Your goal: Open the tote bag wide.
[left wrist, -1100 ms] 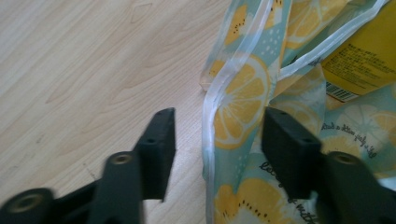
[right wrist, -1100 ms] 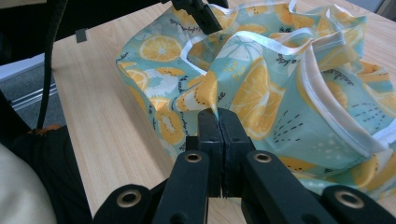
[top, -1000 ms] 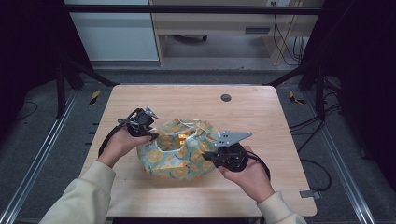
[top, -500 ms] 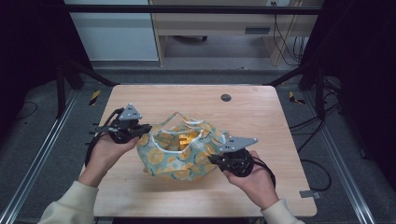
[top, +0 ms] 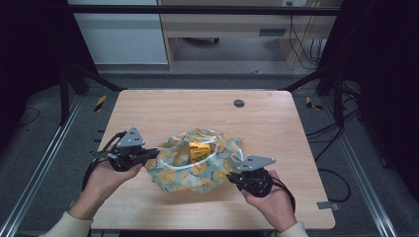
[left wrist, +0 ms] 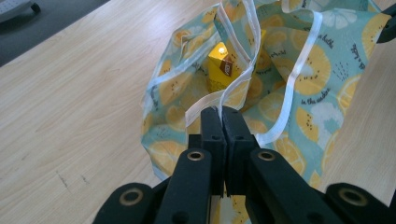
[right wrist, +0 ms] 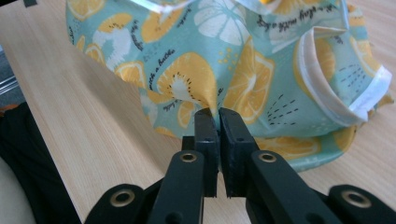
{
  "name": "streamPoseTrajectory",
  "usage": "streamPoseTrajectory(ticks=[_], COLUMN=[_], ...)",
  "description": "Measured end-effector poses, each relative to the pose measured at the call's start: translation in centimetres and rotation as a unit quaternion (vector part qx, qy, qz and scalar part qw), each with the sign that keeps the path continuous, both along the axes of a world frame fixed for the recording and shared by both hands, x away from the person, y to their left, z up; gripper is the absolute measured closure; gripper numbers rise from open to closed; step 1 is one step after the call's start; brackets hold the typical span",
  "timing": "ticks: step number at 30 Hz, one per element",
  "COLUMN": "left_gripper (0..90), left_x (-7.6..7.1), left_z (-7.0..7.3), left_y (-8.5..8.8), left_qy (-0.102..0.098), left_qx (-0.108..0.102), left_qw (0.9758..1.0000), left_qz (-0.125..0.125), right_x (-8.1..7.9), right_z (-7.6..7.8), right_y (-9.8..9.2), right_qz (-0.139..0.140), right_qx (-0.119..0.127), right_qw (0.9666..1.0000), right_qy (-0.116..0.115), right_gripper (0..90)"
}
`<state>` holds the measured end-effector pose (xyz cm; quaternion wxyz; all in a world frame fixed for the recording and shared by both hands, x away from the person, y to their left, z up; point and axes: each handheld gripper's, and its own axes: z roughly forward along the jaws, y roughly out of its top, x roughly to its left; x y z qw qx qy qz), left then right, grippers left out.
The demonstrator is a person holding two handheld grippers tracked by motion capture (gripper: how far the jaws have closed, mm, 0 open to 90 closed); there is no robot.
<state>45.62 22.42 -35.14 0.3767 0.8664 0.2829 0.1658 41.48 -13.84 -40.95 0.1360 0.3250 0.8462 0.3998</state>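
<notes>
Shifted outward: left gripper (top: 154, 154), jaws closed on white handle strap (left wrist: 205, 100); right gripper (top: 230, 176) pinching fruit-print bag (top: 197, 165) fabric; yellow carton (top: 197, 149) inside.

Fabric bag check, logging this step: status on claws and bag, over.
Left claw shut on the bag's white strap. Right claw shut on a pinch of bag fabric. Yellow carton upright inside. Nothing in the way.

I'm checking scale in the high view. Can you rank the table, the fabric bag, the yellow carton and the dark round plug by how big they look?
Largest to smallest:
1. table
2. fabric bag
3. yellow carton
4. dark round plug
The carton is partly hidden inside the bag, so its lead over the plug is unsure.
</notes>
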Motion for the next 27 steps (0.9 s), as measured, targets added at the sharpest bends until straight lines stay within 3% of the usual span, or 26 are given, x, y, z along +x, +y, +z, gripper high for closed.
streamPoseTrajectory(ticks=[4,8,17,21,27], left_gripper=[88.9,88.9,89.0,89.0,89.0], left_x=[-0.5,-0.7,-0.8,-1.0,-1.2], left_z=[-0.6,-1.1,-1.3,-1.6,-1.9], left_y=[-0.3,-0.4,-0.2,0.0,-0.1], left_qy=[0.005,0.009,0.013,0.016,0.019], left_qx=[0.014,0.019,0.023,0.026,0.032], left_qw=[0.9998,0.9997,0.9995,0.9993,0.999], left_qz=[-0.01,-0.015,-0.016,-0.019,-0.024], right_x=[-0.1,-0.2,0.2,0.7,2.8], right_z=[-0.5,-0.2,1.6,2.2,2.3], right_y=[-0.2,-0.4,-0.8,-0.9,-0.6], right_qz=[-0.003,-0.009,-0.026,-0.033,-0.05], right_qx=[-0.014,-0.008,0.013,0.009,-0.006], right_qw=[0.9999,0.9999,0.9994,0.999,0.9982], right_qy=[0.003,-0.003,-0.018,-0.027,-0.033], right_gripper=[78.0,69.6,60.0,58.1,54.1])
